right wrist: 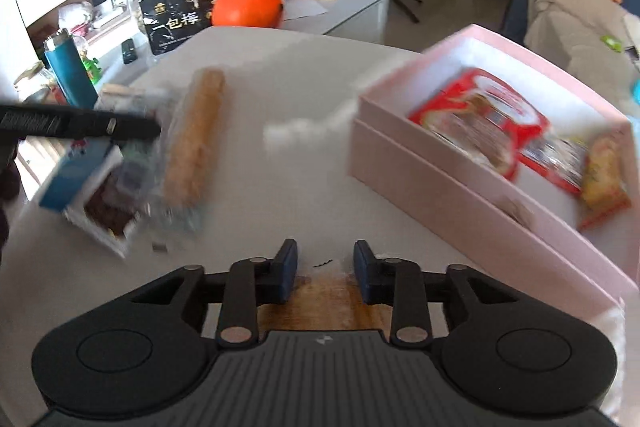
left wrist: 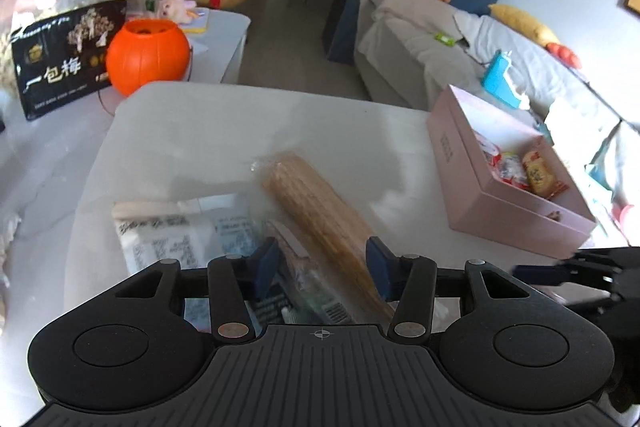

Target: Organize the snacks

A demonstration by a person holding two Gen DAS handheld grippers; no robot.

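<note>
The long cracker pack (left wrist: 320, 215) lies on the white table (left wrist: 200, 131), between the pads of the left gripper (left wrist: 322, 267); whether they press it I cannot tell. The right gripper (right wrist: 325, 269) is slightly open and empty, near the pink box (right wrist: 460, 203) holding snacks (right wrist: 480, 115)

In the right wrist view, motion blur smears the red snack packet (right wrist: 478, 123) and the yellow packet (right wrist: 604, 179) inside the pink box (right wrist: 460, 195), so no print on them can be read. The box's right end runs off the picture's edge. The long biscuit pack (right wrist: 196, 143) and the blue-and-white carton (right wrist: 86, 187) on the counter (right wrist: 288, 99) are blurred too.

In the left wrist view, the left gripper (left wrist: 322, 267) hides the near end of the biscuit pack and the dark-labelled clear packet (left wrist: 296, 279) beneath it. Whether its jaws press the pack cannot be told. The right gripper (left wrist: 576, 271) is blurred and cut off at the right edge.
</note>
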